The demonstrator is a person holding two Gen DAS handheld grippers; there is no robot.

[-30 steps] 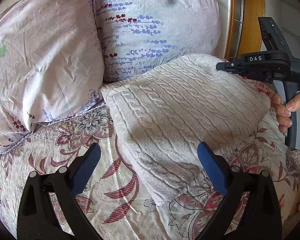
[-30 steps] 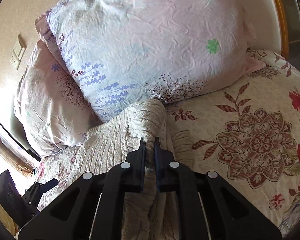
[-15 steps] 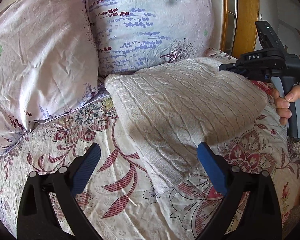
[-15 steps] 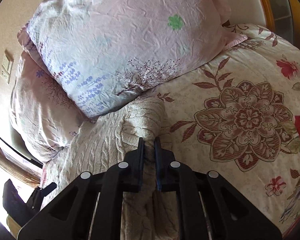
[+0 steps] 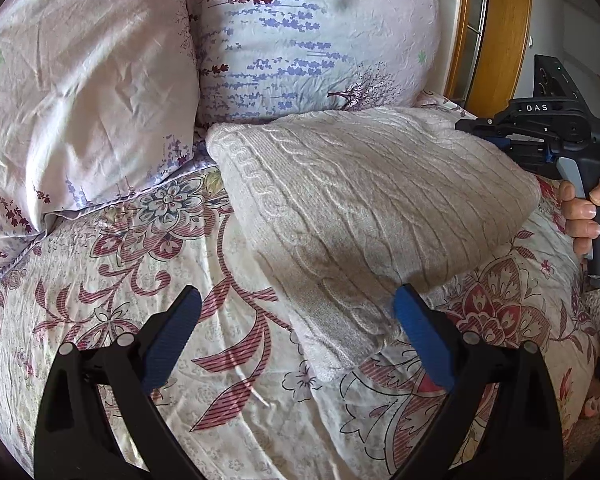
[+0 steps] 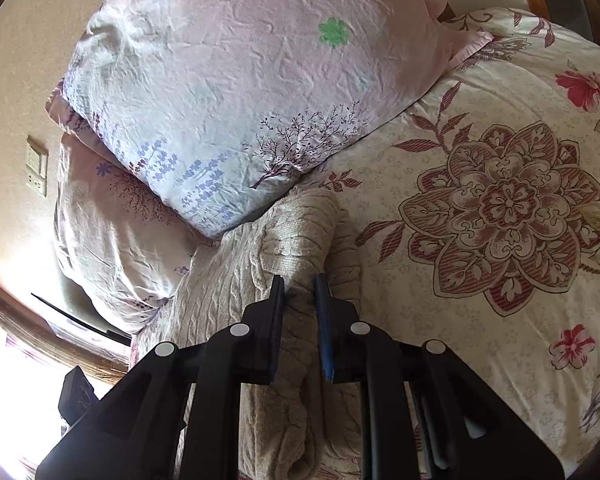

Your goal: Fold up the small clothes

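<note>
A cream cable-knit sweater lies folded on the floral bedspread, its far edge against the pillows. My left gripper hovers open above its near corner, its blue pads astride the corner without touching it. At the sweater's far right corner is my right gripper, held by a person's hand. Seen from the right wrist, the right gripper has a bunched fold of the sweater between its jaws, which are opening; the knit still fills the gap.
Two pale floral pillows stand behind the sweater at the head of the bed. A wooden frame rises at the right. A wall socket shows on the beige wall. Bedspread stretches to the right.
The right gripper's jaws have widened around the knit fold, and it has rolled and dropped slightly. The sweater's far right corner sits lower. The left gripper stays open and almost still.
</note>
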